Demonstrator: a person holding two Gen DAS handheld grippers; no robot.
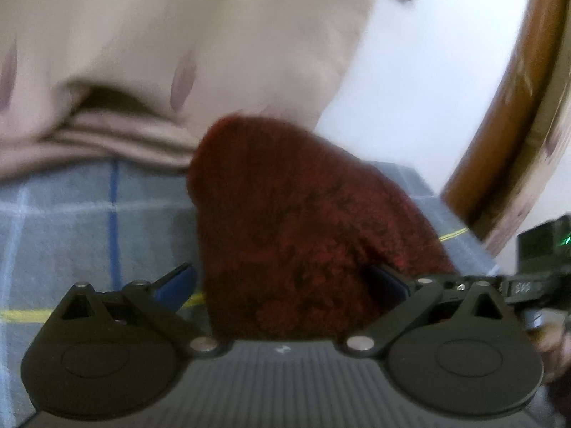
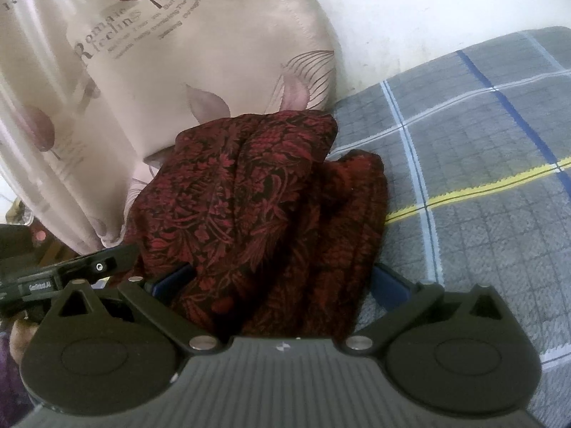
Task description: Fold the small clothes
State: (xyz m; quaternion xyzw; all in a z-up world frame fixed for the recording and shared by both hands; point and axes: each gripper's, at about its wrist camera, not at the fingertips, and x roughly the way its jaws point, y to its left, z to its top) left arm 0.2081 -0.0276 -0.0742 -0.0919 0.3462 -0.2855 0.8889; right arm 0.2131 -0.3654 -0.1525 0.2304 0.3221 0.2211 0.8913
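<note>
Mid-fold, by the look of it. Dark red patterned garment (image 2: 257, 207) bunched in thick lengthwise folds, lifted off the grey plaid blanket (image 2: 481, 185) of the bed and pressed near the beige leaf-print pillow (image 2: 171, 82). Gathered between the fingers of both tongs: right tongs (image 2: 285, 285) spread fairly wide with cloth filling the gap, left tongs (image 1: 282, 285) likewise spread around a rounded hump of the same cloth. Hard to say in the blurred left view whether either truly pinches or merely cradles. No flat, squared shape yet; edges uneven, one corner (image 2: 360, 167) drooping toward the blanket. Left to do, probably: laying down, smoothing, a final fold and release.
</note>
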